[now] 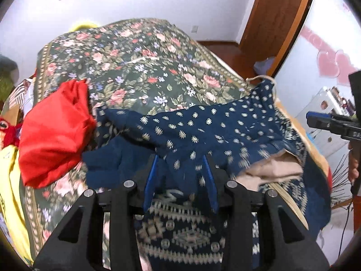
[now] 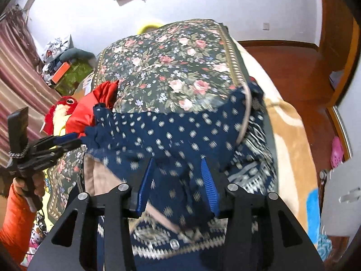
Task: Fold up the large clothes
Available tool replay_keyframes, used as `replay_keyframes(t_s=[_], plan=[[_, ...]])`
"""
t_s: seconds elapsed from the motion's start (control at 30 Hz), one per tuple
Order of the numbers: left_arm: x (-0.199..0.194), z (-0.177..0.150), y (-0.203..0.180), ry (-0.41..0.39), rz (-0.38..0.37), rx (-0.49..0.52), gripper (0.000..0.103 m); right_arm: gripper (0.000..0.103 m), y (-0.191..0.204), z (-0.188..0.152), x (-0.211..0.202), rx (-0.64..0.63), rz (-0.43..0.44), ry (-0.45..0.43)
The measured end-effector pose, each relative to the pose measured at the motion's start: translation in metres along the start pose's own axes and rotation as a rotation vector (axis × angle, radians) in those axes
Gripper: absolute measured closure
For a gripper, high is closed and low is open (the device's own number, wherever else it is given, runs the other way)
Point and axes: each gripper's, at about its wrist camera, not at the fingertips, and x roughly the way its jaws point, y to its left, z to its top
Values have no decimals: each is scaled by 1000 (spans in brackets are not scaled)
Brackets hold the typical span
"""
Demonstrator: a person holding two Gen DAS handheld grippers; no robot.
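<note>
A large navy garment with cream dots and a patterned cream border [image 1: 203, 131] lies spread on a bed with a floral cover [image 1: 126, 63]. It also shows in the right wrist view [image 2: 180, 133]. My left gripper [image 1: 180, 158] has its blue fingers around a bunched fold of the navy cloth, which runs between them. My right gripper [image 2: 178, 162] likewise has navy cloth bunched between its fingers. The right gripper shows at the right edge of the left wrist view [image 1: 325, 122]; the left gripper shows at the left of the right wrist view [image 2: 67, 140].
A red garment [image 1: 54, 133] lies on the bed left of the navy one, with a red plush toy [image 2: 65, 103] and yellow cloth [image 1: 9, 180] beyond. A beige blanket [image 2: 291, 140] covers the bed's right side. Wooden floor [image 2: 293, 67] and a door [image 1: 275, 11] lie to the right.
</note>
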Motion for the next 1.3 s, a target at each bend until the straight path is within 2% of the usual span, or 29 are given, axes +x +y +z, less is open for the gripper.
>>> replay_keyframes(t_s=[0.2,0.37,0.63,0.73,0.93,1.07,1.13,1.3], plan=[[47,15,-12,83,-8,34,64,62,8,15,56,-15,12,114],[52,11,-17,98,-170,6,64,62,14,2,88,-45,36,218],[26,-14,-45,96,-266,100,64,62,21,-32,59,-121,118,243],[18,-32,-58,108,-300,122,64,62,26,-47,50,-157,110,258],[7,-64,-84,100,-272,166,64,62,36,-69,30,-203,81,258],[2,-82,-94,79,-204,192,63,62,30,-84,25,-181,52,262],[1,-89,-94,66,-171,183,58,61,25,-91,26,-154,50,264],[-10,-94,-82,41,-168,109,54,61,17,-95,18,-88,56,225]])
